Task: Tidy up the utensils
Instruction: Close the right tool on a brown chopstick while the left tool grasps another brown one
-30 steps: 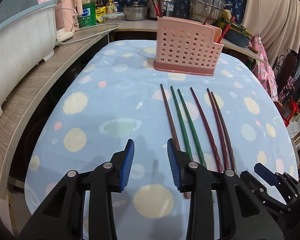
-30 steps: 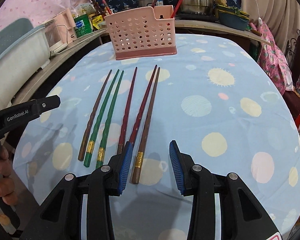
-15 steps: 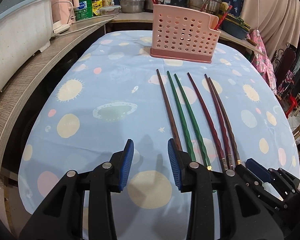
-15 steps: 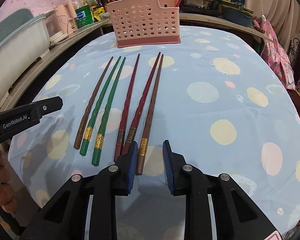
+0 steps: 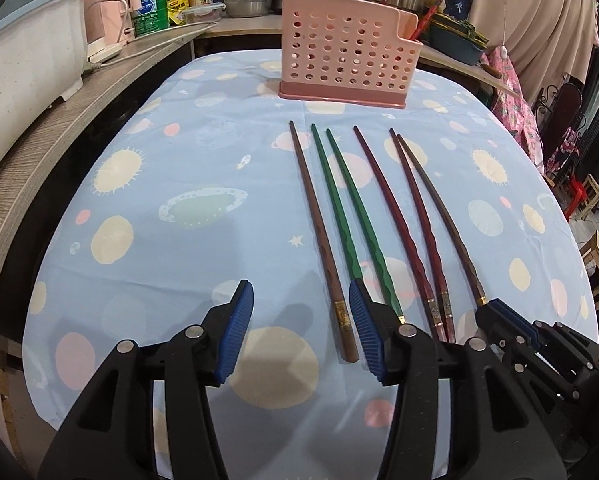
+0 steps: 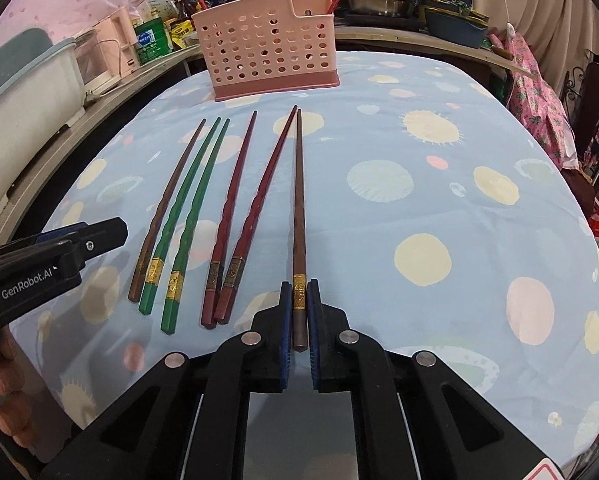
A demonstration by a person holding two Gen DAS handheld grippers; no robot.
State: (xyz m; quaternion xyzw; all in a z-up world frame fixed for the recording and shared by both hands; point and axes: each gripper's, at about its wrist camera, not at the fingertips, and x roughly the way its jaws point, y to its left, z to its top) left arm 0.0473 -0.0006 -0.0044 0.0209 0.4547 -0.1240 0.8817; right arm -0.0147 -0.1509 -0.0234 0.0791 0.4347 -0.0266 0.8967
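Right pads pinch the first chopstick.

My right gripper (image 6: 298, 312) clamps the thin brown wooden chopstick (image 6: 299, 216) at its gold-banded butt on the blue planet-print tablecloth (image 6: 439, 200). My left gripper (image 5: 299, 332) is opening, nothing gripped, beside another brown chopstick (image 5: 319, 236). Light, stiff, probably slick; I'd keep hold near the thick end.

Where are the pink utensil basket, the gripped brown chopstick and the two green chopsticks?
Pink utensil basket (image 6: 267, 50), right wrist view, perforated front wall.
Gripped brown chopstick (image 6: 299, 216), right wrist view, mid-shaft.
Green chopsticks (image 5: 341, 216), left wrist view, left one's mid-shaft.

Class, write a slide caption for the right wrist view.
Right gripper clamps the rightmost brown chopstick beside five others.
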